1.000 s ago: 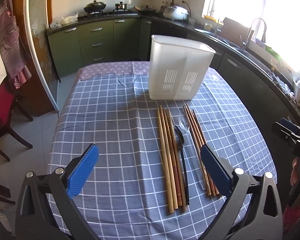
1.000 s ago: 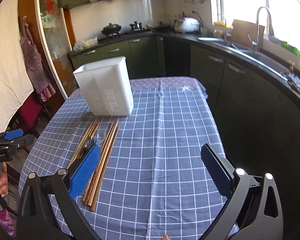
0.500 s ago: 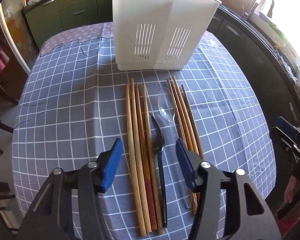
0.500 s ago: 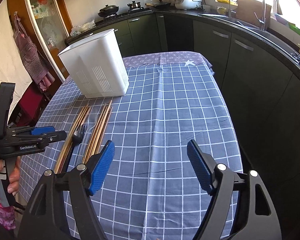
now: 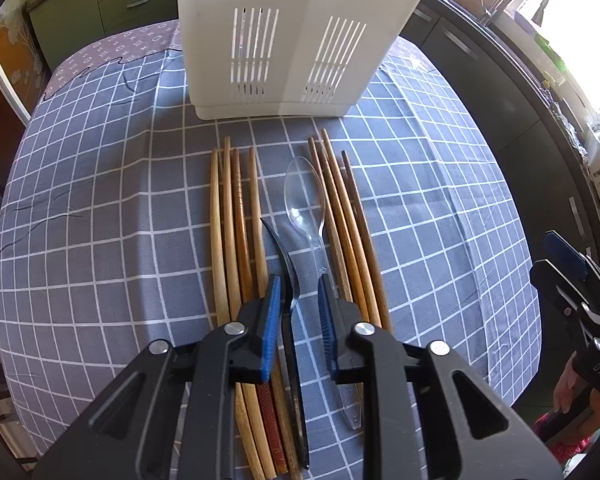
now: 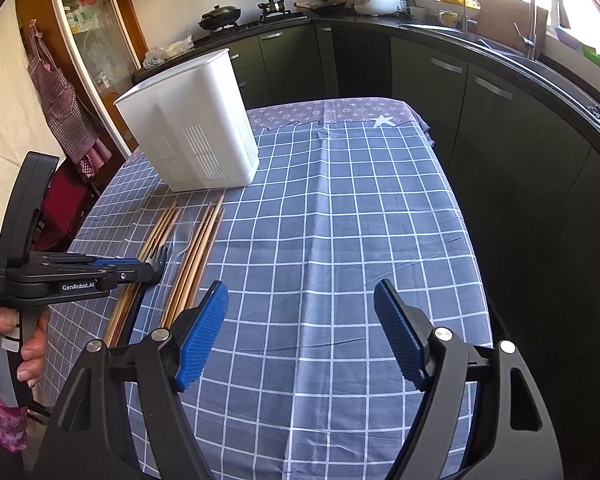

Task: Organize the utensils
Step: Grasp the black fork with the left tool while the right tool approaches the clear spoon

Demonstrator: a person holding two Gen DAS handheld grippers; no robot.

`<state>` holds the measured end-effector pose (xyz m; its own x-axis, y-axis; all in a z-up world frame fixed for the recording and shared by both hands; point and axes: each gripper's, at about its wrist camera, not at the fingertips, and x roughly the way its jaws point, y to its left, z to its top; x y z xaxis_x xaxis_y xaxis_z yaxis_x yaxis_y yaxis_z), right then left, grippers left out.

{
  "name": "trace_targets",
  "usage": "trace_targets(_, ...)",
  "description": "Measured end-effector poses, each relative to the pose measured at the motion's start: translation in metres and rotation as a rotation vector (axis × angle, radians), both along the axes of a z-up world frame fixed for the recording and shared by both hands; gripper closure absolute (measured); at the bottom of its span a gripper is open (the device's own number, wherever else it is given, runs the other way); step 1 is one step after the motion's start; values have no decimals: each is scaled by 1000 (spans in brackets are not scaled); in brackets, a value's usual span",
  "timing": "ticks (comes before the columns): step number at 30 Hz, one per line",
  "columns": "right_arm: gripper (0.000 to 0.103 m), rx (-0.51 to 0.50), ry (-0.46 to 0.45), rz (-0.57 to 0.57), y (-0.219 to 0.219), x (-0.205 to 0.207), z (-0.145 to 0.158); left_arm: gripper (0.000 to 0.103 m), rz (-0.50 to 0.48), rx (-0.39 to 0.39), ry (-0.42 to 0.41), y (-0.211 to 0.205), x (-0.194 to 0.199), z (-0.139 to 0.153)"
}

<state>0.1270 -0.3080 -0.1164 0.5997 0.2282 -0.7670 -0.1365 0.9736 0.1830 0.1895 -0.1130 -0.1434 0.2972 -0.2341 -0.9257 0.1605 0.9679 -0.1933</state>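
A black plastic fork (image 5: 282, 256) and a clear plastic spoon (image 5: 302, 192) lie side by side on the checked tablecloth (image 5: 100, 200). Light wooden chopsticks (image 5: 232, 220) flank them on the left and darker ones (image 5: 340, 208) on the right. Behind them stands a white slotted utensil holder (image 5: 292, 40). My left gripper (image 5: 299, 312) points down over the fork's handle. Its jaws are closing with the fork between them and a gap still showing beside the handle. My right gripper (image 6: 300, 308) hangs open over bare cloth to the right, with nothing between its fingers.
The utensil holder (image 6: 196, 128) stands at the table's far left in the right wrist view. Dark kitchen cabinets (image 6: 440, 80) and a sink counter run along the right. A red chair (image 6: 64, 200) stands off the table's left edge. A hand (image 6: 4, 332) holds the left gripper's handle.
The left gripper came forward and down onto the utensils and its jaws narrowed from wide open to close around the fork. The right gripper sank a little and its jaws narrowed somewhat.
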Motion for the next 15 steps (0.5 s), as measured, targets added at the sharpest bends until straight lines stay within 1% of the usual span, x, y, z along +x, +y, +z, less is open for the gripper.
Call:
trace_targets(5,28,-1,1,-2,-1,0,-2,88,-3,16,13,-6,5,-7)
trace_targets(7,28,-1,1,2,-1,0,-2,91,-3,20,16,-6,6,-10)
trace_targets(8,28,-3,1,5,0,0,-1,97,-3,20,18,-7,8,-12)
trace_targets(10,28,-12,1,12,3,1,0,98,-8,14,14,-9,8,-13)
trace_targets(12,28,-18,2,21,6,2,1,98,-7,-2,-4,-7,6,-8)
trace_targets(15,28,-21,16,47,16,9,5,98,6,-34,-49,1,1,9)
